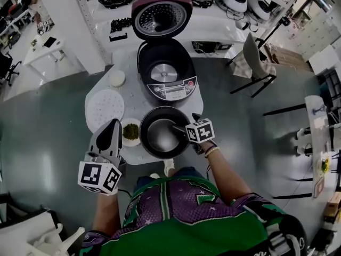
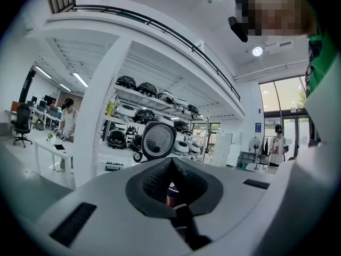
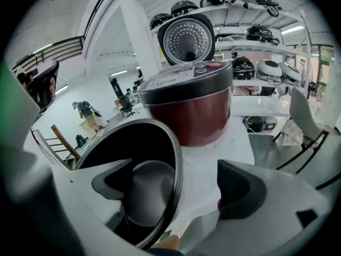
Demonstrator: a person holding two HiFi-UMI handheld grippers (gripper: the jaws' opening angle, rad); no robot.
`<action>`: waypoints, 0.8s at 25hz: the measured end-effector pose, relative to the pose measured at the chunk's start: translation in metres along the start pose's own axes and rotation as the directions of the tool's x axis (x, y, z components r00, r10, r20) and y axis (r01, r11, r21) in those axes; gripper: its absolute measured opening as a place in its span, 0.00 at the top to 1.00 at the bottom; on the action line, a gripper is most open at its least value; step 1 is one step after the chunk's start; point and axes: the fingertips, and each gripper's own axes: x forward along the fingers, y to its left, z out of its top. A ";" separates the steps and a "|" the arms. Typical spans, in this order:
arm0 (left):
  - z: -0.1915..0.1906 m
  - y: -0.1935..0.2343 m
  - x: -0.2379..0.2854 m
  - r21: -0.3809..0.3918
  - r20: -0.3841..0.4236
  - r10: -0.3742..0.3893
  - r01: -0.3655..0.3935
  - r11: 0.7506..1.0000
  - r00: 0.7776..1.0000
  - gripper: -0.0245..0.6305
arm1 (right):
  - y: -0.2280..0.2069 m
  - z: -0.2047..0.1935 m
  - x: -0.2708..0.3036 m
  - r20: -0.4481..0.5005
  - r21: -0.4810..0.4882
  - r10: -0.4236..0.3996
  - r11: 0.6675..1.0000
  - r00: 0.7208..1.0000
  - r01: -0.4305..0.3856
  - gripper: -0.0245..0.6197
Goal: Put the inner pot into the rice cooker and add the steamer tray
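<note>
The left claw (image 2: 171, 167) has its jaws closed together, pad against pad. Beyond the tips, a raised rice cooker lid (image 2: 158, 140) faces the camera. Behind it, a shelf (image 2: 152, 101) carries further cookers. A person (image 2: 67, 119) stands at a table (image 2: 53, 149), far left.
</note>
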 end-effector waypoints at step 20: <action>0.005 0.010 -0.002 0.002 0.021 0.044 -0.044 0.999 0.999 0.93 | -0.005 -0.020 0.014 -0.168 -0.223 -0.105 0.973 0.980 0.065 0.86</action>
